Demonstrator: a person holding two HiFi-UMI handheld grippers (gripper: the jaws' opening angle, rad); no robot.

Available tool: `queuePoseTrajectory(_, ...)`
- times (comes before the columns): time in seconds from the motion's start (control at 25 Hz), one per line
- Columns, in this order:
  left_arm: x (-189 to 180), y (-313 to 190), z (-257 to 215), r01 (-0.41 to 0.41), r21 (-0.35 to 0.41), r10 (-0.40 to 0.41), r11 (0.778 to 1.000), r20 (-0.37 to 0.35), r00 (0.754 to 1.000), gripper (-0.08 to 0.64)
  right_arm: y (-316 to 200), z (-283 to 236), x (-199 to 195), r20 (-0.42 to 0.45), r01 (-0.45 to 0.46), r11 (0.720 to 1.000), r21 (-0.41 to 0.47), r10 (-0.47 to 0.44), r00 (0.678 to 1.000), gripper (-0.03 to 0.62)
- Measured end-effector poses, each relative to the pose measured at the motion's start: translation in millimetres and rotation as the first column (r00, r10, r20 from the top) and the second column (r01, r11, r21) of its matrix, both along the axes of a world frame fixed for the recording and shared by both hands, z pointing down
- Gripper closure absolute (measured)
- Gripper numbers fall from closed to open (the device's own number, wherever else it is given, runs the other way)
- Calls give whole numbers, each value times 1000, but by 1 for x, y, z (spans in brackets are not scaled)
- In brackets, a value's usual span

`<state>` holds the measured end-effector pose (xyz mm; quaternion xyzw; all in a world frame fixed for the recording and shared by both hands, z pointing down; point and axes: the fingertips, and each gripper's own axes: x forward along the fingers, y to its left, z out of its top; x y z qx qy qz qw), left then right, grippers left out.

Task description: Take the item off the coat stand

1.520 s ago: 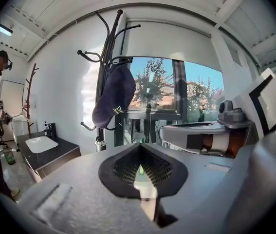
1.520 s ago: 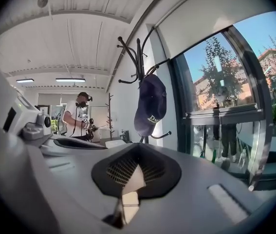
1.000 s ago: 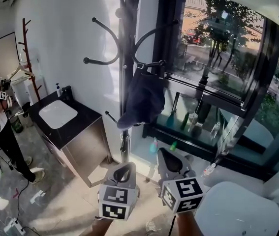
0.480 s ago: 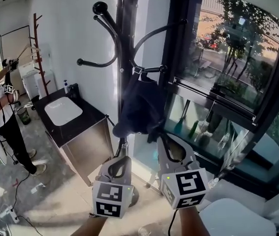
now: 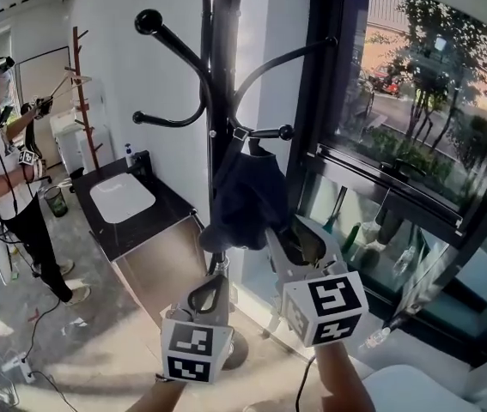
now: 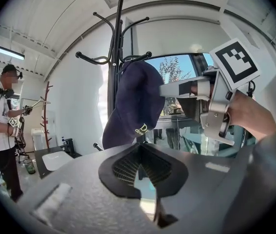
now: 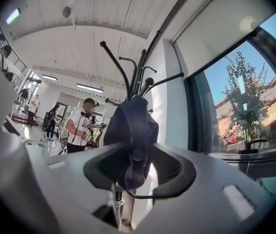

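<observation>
A black coat stand (image 5: 219, 101), its top cut off by the upper edge, carries a dark cap (image 5: 245, 200) at centre frame. The right gripper (image 5: 297, 240), jaws opening, straddles the cap's partly hidden hem. The left gripper (image 5: 211, 288), lower centre, is closed and empty.

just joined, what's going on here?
A person with a gripper in each hand is going for the dark cap hanging on the black coat stand. The right gripper is up at the cap's lower edge, jaws opening with part of the cap between them, not gripped yet. The left gripper hangs lower, jaws together, empty. The cap isn't off the stand yet.
</observation>
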<state>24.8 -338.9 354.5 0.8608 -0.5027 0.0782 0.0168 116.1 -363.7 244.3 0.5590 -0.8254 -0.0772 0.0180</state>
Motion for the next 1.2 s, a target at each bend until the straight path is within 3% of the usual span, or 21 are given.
queuePoseTrajectory(0.12, -6, -2, 2, 24, 0, -24, 1000, 3, 1000, 558, -13, 6, -3, 1, 32, 999, -25, -32, 999, 419)
queuePoseTrajectory(0.4, -19, -5, 8, 59, -9, -59, 998, 6, 998, 557, -33, 2, -16, -12, 60, 998, -13, -60, 998, 414)
queuePoseTrajectory(0.72, -34, -5, 10, 78, -15, -78, 997, 9, 997, 558, -37, -2, -22, -46, 33, 999, 37, -31, 998, 578)
queuePoseTrajectory(1.2, -37, 8, 7, 49, -5, -49, 999, 5, 999, 558, -13, -36, -5, 15, -48, 989, 143, 47, 999, 581)
